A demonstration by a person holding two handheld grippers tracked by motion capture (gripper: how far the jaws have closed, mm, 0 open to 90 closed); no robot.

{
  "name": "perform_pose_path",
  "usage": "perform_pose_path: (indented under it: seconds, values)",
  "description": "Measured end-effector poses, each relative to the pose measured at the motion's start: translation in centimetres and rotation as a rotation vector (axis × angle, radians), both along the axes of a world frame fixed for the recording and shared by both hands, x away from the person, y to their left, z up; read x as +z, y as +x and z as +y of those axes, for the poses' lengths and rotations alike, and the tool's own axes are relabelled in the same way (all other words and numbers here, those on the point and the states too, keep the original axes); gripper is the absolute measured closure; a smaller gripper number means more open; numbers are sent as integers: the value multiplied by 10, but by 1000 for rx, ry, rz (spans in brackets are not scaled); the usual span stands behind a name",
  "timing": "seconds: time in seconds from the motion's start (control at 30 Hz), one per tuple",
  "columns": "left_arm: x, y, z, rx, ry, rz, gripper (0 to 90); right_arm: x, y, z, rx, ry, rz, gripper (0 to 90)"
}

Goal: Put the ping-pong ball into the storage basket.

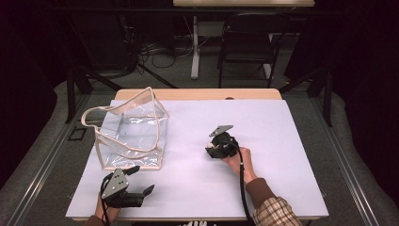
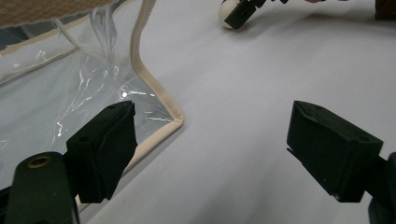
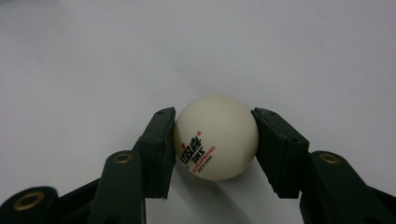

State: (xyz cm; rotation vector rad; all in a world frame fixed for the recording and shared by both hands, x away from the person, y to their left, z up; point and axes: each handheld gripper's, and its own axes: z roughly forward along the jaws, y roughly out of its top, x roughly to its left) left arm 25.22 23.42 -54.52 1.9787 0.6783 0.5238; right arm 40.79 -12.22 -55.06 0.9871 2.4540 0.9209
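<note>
Ball: a cream-white table-tennis ball (image 3: 215,138) with small black and red print on its lower left face is seen in the right gripper view, resting on the table sheet. In the left gripper view it appears far off at the top edge as a pale round (image 2: 226,14).
Ball position: right of the table's middle, well apart from the bag.
Right gripper (image 3: 215,144): both black pads are pressed against the ball's two sides, one on each flank; the ball is clamped between them. In the high view the gripper (image 1: 217,149) is seen pointed toward the left of the table, its grey three-cornered plate on top.
Right hand (image 1: 236,160): wrapped behind the gripper, a brown cuff and plaid sleeve trailing toward the bottom edge; a black cable runs down along the forearm.
Table sheet (image 1: 263,127): pale lilac-white, matte, covering nearly the whole tabletop; a strip of light wood is left showing at the far edge.
Bag (image 1: 133,133): clear plastic tote with beige trim and a beige handle loop, stood on the left half of the sheet, mouth upward. Its near lower corner (image 2: 175,122) is seen just beyond the left gripper's left-hand pad.
Left gripper (image 1: 136,181): jaws spread wide, nothing between them, held low near the front left of the sheet, just short of the bag's near corner.
Left hand (image 1: 104,207): partly visible at the bottom edge, behind the gripper body.
</note>
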Motion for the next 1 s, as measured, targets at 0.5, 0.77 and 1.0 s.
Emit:
perform_pose_path:
  seconds: [0.5, 0.77, 1.0]
  values:
    - [0, 0, 0, 1, 1, -1, 161, 12, -4, -3, -3, 7, -31, 504]
    - [0, 0, 0, 2, -2, -2, 161, 23, -6, -5, -4, 15, -52, 503]
    - [0, 0, 0, 2, -1, -1, 162, 35, -10, -5, 4, 18, -65, 504]
